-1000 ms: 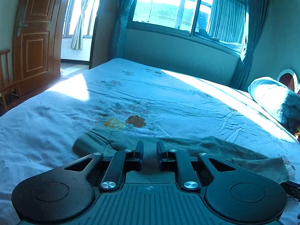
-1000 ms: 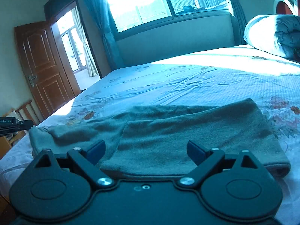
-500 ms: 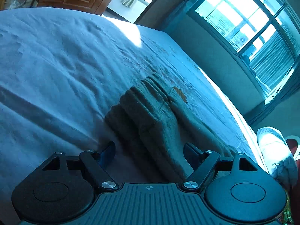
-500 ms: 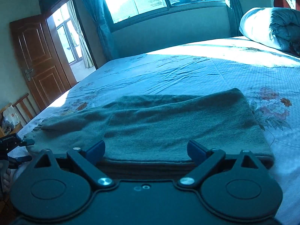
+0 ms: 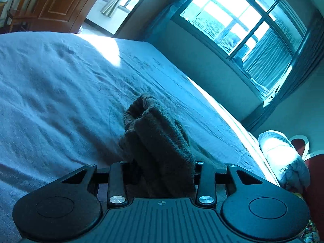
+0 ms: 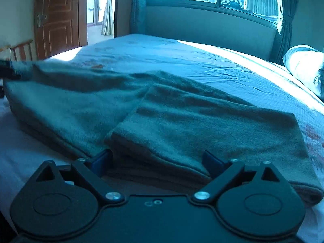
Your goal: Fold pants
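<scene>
Two grippers at the pants, one clamped, one spread

Two views, one bed (image 5: 50,101), pale blue sheet, sunlit far side. Window wall beyond, pillow (image 6: 305,64) off to the right.

Pants (image 6: 182,117): dark green, fleecy, lying on near part of bed, already doubled, upper layer sitting over lower w/ diagonal edge across the middle. Long axis roughly across the right wrist view, left to right; far-left end toward the door side, right end toward the pillow. Which end is waist vs cuffs: can't tell.

Left gripper (image 5: 159,167): jaws just been closing, now pinched on a bunched end of the pants (image 5: 158,137); cloth stands up in a thick ridge running away from the camera.

Right gripper (image 6: 160,160): jaws spread wide, straddling near folded edge, pads not pressing. Nothing held yet.

Risks, as judged:
- Left bite looks bulky, several layers; could shed inner layers if lifted fast.
- Right jaws might catch top layer only, so fold would open on lift.
- Uneven lift btwn hands would skew the fold, drag sheet too.
</scene>
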